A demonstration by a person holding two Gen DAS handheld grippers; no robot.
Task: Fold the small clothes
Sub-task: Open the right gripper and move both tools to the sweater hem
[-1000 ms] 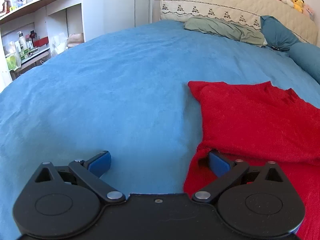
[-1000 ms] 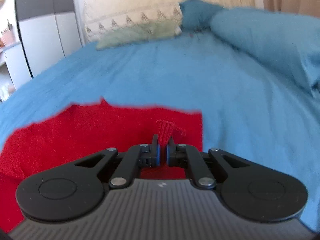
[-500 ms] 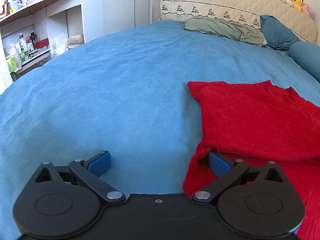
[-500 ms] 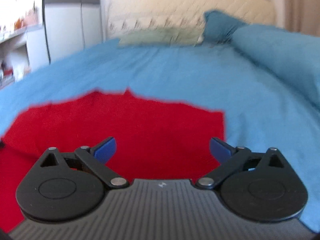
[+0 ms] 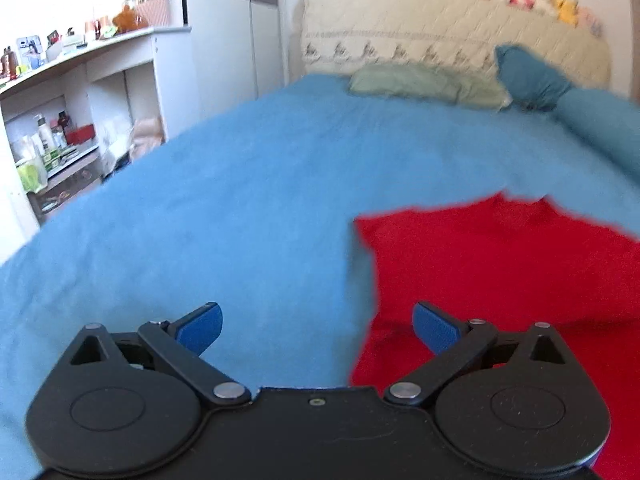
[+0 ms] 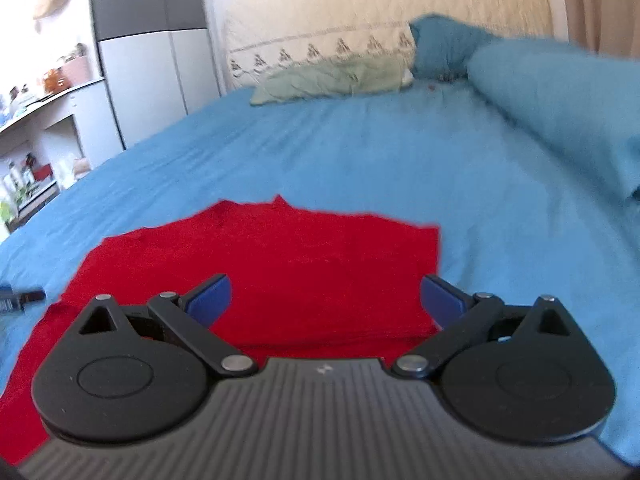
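Observation:
A red knitted garment [image 5: 500,256] lies folded over itself on the blue bedspread [image 5: 240,200], at the right of the left wrist view. My left gripper [image 5: 316,326] hangs open above the garment's left edge, touching nothing. In the right wrist view the same red garment [image 6: 280,256] fills the lower middle. Above its near right part my right gripper [image 6: 326,300] is open wide, with nothing between its blue pads. At that view's left edge a dark part of the other gripper [image 6: 20,298] shows.
White shelves [image 5: 60,120] with bottles and small items stand left of the bed. A wardrobe [image 6: 144,60] rises behind them. A green pillow [image 5: 420,84], teal pillows [image 5: 532,76] and a rolled blue duvet [image 6: 560,92] lie by the cream headboard [image 5: 440,36], which carries plush toys.
My right gripper let go of the pinched red fabric, opened wide and drew up and back. My left gripper lifted off the garment's edge, staying open.

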